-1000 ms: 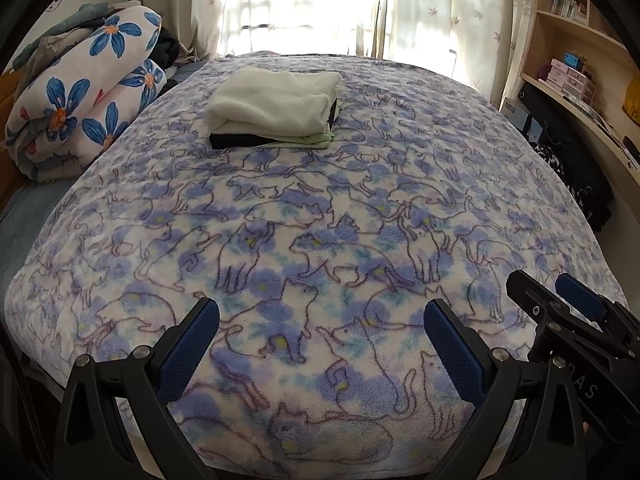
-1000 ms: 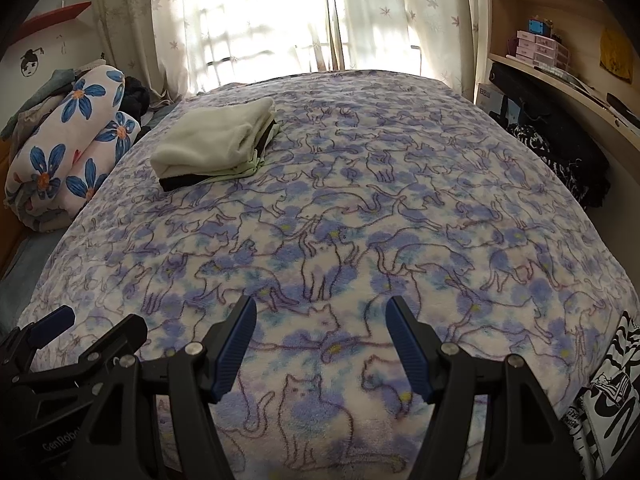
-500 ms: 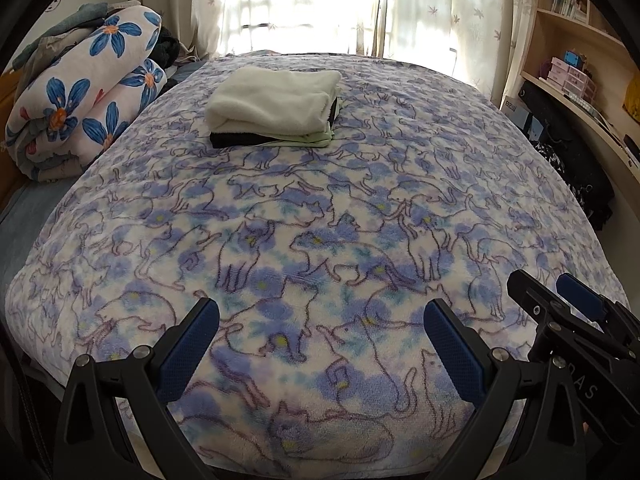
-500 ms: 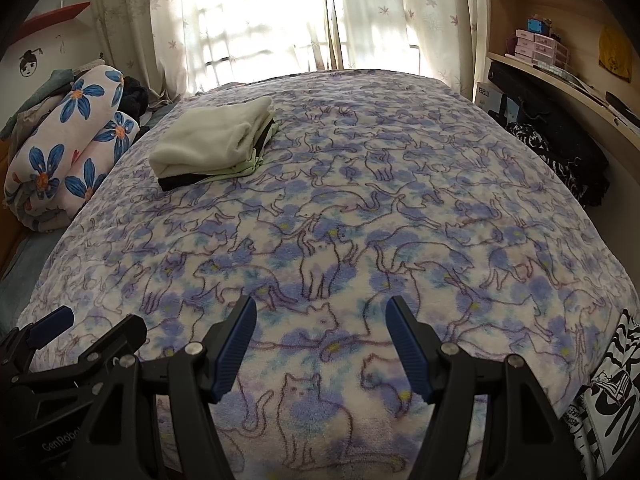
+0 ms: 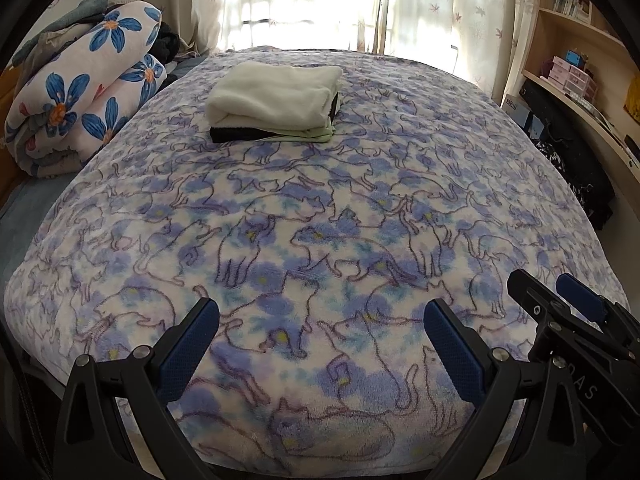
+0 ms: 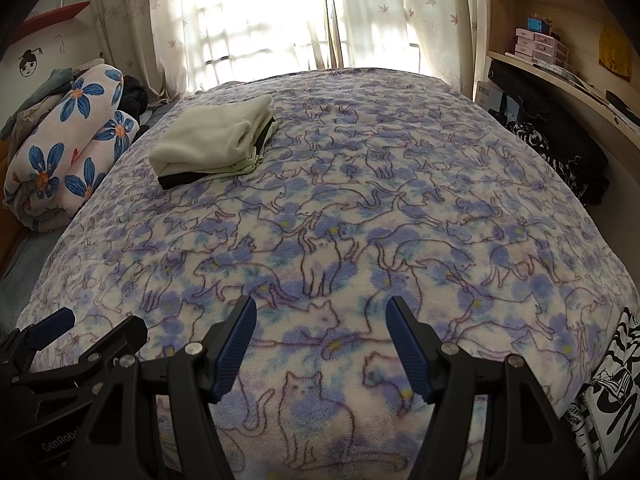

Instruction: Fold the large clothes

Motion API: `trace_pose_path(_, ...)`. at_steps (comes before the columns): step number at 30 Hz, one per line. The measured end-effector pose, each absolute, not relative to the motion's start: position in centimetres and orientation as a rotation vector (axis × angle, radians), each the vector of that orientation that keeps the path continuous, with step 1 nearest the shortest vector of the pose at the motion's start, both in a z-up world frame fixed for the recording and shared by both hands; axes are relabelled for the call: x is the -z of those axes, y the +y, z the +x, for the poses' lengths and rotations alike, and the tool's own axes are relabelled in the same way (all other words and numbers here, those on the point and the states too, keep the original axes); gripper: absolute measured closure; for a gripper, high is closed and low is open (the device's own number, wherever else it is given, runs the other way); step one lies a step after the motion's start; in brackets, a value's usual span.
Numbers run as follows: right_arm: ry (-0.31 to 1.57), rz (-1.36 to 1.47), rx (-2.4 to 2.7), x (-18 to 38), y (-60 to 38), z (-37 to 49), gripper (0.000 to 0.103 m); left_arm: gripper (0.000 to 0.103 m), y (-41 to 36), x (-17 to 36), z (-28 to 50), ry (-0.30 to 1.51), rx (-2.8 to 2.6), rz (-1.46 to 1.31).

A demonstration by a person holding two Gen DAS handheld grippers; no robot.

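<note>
Left wrist view: left gripper (image 5: 318,322) is seen at lower centre, jaws spread wide, nothing held; folded clothes stack (image 5: 276,100) is placed at upper centre on cat-print blanket (image 5: 320,220); flower-print bedding roll (image 5: 84,100) is seen at upper left.
Right wrist view: right gripper (image 6: 320,324) is seen at lower centre, jaws moderately wide, empty; the stack (image 6: 216,140) is found at upper left; shelves (image 6: 560,60) are noted at upper right.
</note>
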State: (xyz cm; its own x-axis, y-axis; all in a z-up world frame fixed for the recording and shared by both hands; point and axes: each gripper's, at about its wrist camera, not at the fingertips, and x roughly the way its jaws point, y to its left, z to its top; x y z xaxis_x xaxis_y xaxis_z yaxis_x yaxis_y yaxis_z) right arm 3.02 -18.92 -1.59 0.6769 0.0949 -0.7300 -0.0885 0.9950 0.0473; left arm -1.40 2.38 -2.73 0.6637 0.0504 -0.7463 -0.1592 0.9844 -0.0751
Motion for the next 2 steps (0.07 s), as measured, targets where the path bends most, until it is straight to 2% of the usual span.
trace_pose_path(2, 0.823, 0.008, -0.103, 1.67, -19.02, 3.06, 0.035, 0.002, 2.39, 2.65, -1.21, 0.838, -0.119, -0.137)
